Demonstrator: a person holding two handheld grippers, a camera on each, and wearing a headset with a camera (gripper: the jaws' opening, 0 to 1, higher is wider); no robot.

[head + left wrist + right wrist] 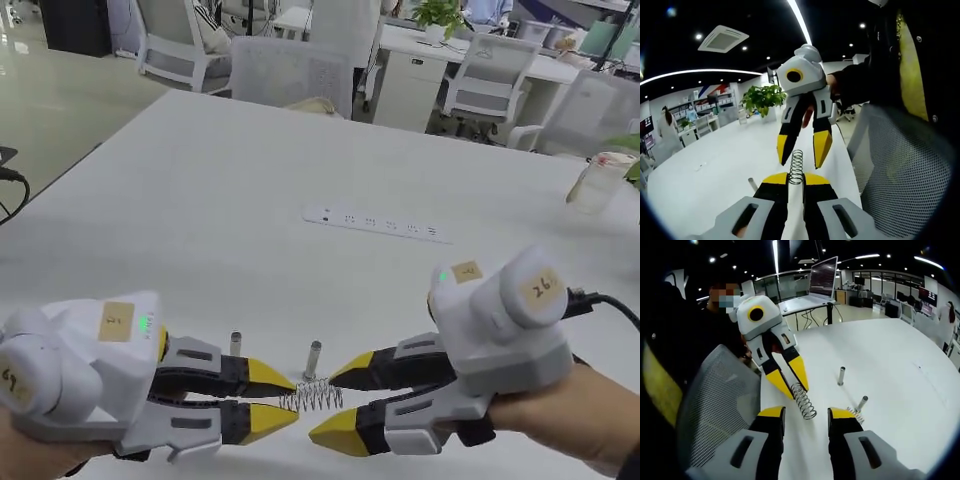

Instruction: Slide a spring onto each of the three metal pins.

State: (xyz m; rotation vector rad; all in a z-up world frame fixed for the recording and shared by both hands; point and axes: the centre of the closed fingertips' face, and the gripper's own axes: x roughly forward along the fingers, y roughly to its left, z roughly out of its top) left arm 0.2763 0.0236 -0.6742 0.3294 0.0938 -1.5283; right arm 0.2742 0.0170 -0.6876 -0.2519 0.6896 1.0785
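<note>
Pinching spring (312, 397) by one end in left gripper (292, 400) jaws, low over bench (250, 170), we aim free end at right gripper (322, 407), jaws wide, likely for regrip. Two upright pins (313, 358) stand just behind spring.

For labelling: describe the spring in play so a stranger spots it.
Near the front of the white table, the spring juts from the shut left gripper toward the open right gripper. Unlike the smooth upright pins behind it, it is a coil held sideways.
</note>
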